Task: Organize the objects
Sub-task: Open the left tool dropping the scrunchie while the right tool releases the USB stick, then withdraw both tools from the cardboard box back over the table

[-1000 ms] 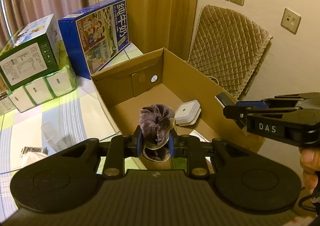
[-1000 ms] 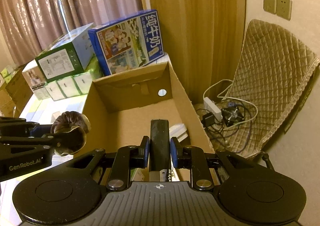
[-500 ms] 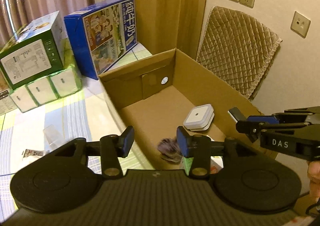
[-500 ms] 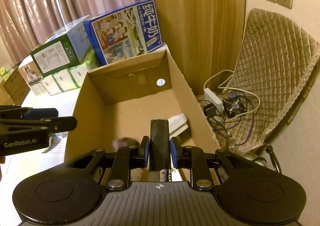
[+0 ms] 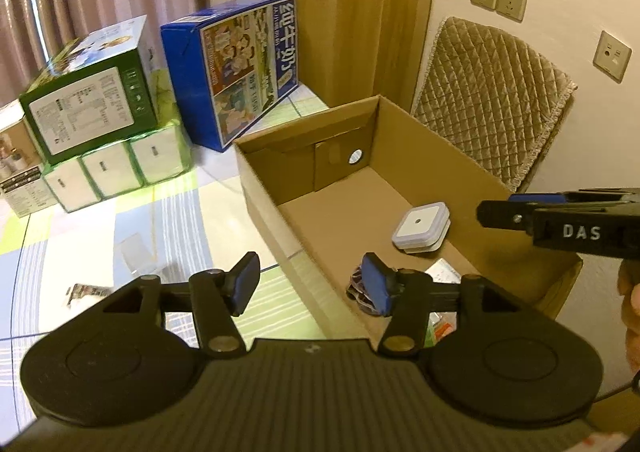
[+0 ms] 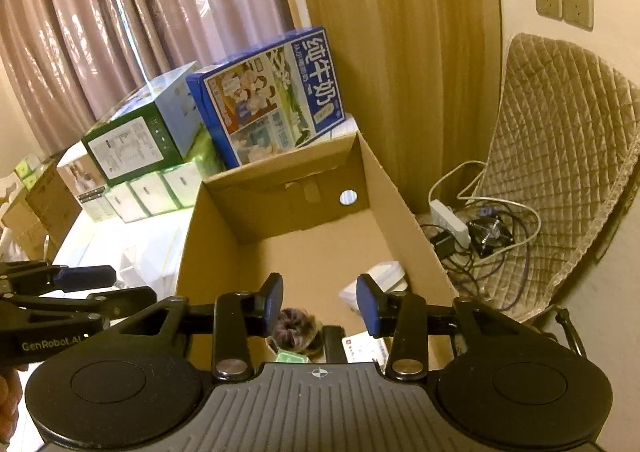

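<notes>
Cardboard box [image 6: 404, 211]; cables [image 6: 480, 236] visible only from right wrist

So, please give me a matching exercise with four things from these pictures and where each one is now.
Things:
1. purple velvet scrunchie
2. white square plastic device
3. green carton
4. white power strip

Places:
a. on the floor beside the brown cardboard box
b. on white packs
c. near end of the box
d. against the box's right wall

Pairs: 1-c, 2-d, 3-b, 4-a
</notes>
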Demonstrator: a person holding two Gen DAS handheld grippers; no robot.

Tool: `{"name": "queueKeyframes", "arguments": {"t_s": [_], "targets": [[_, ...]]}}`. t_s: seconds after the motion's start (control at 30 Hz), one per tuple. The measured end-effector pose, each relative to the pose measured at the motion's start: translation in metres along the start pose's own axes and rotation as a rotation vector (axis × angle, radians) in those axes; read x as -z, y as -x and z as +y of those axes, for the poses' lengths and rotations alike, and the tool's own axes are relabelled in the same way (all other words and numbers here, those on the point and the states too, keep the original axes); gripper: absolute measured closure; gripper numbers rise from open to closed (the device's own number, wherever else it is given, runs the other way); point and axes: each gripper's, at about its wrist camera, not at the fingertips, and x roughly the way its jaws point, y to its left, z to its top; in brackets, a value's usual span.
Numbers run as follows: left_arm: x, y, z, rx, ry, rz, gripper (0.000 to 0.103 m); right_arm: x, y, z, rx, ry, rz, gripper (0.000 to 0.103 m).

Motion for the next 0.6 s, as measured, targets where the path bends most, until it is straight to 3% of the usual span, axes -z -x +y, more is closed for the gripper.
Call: {"name": "queueKeyframes", "arguments": {"t_s": [0.3,0.6], "targets": [[0.023,0.029,0.017,-0.03,0.038,-0.004,0.037,0.013,0.021,0.007,-0.001,-0.008,0.011,0.062],[0.051,0.075,0.034,-0.069,0.08,-0.02,0.026,0.03,0.056,0.041,-0.002,0.03,-0.006,0.038]]}}
